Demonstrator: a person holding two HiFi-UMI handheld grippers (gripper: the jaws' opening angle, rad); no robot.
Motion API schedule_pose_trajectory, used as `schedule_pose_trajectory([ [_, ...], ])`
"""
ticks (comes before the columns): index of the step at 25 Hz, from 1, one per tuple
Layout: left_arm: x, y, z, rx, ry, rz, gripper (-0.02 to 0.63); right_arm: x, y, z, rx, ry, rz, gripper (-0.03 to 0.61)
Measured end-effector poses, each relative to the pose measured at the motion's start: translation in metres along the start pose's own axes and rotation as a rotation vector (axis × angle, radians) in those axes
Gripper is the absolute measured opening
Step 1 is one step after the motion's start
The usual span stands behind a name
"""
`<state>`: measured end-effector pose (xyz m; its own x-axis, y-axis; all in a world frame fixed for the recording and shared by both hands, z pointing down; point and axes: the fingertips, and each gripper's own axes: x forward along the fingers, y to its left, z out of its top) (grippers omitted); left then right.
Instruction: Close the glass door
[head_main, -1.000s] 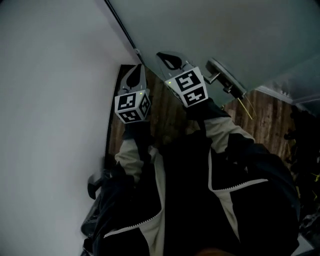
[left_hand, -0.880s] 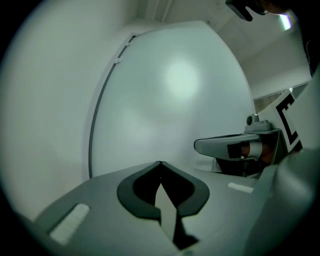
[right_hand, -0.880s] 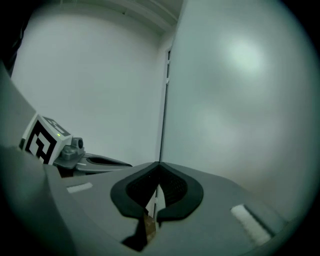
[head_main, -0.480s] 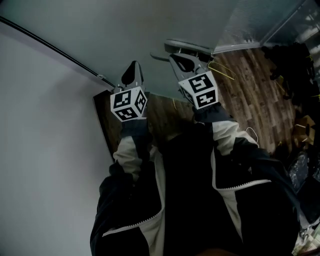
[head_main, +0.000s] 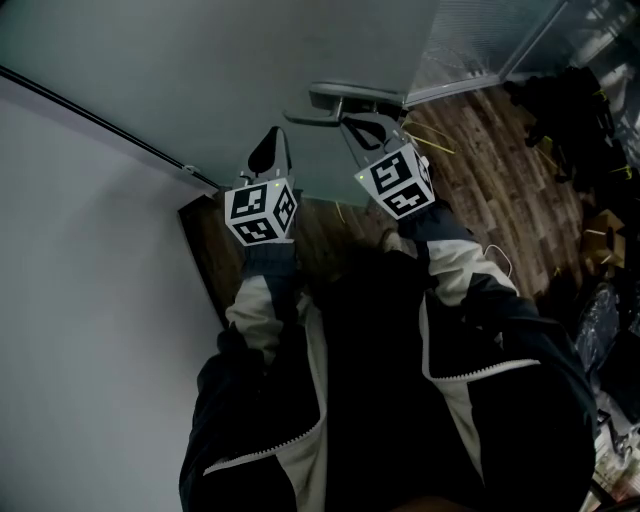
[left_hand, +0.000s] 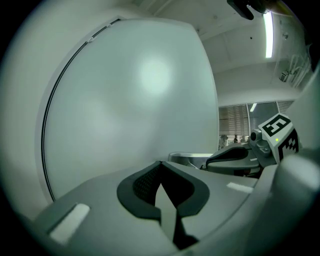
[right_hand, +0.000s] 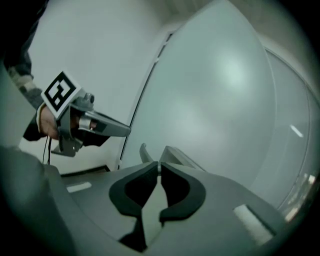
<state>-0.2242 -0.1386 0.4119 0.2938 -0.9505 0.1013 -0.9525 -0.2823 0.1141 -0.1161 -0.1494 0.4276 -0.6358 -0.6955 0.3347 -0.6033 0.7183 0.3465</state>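
Both your grippers are closed and empty. The left gripper (left_hand: 159, 166) has its jaws met at the tips with nothing between them, and so does the right gripper (right_hand: 158, 165). The tall frosted grey-green glass door (head_main: 200, 60) stands right in front of you, with its silver metal lever handle (head_main: 335, 97) just beyond the right gripper's tips.

This looks like the push itself, so press with the closed tips flat on the pane. Set the right gripper beside the lever rather than hooked under it, and drive both evenly so neither tip skids on the glass.

You cannot tell whether either tip actually touches the pane. The frame and latch the door must meet are out of view. The thin black strip (head_main: 100, 112) against the plain white wall (head_main: 70, 320) may be the hinge edge, but that is uncertain.
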Motion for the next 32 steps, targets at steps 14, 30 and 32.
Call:
schedule_pose_trajectory([
  [14, 0.004, -0.004, -0.005, -0.008, 0.033, -0.039, 0.000, 0.044, 0.015, -0.018, -0.952, 0.296, -0.061, 0.198],
  [30, 0.026, -0.007, -0.006, -0.006, 0.024, -0.059, 0.000, 0.064, -0.012, -0.031, -1.071, 0.314, -0.122, 0.141],
  [32, 0.032, -0.004, -0.007, -0.008, 0.024, -0.058, 0.000, 0.072, -0.018, -0.033, -1.072, 0.317, -0.127, 0.141],
])
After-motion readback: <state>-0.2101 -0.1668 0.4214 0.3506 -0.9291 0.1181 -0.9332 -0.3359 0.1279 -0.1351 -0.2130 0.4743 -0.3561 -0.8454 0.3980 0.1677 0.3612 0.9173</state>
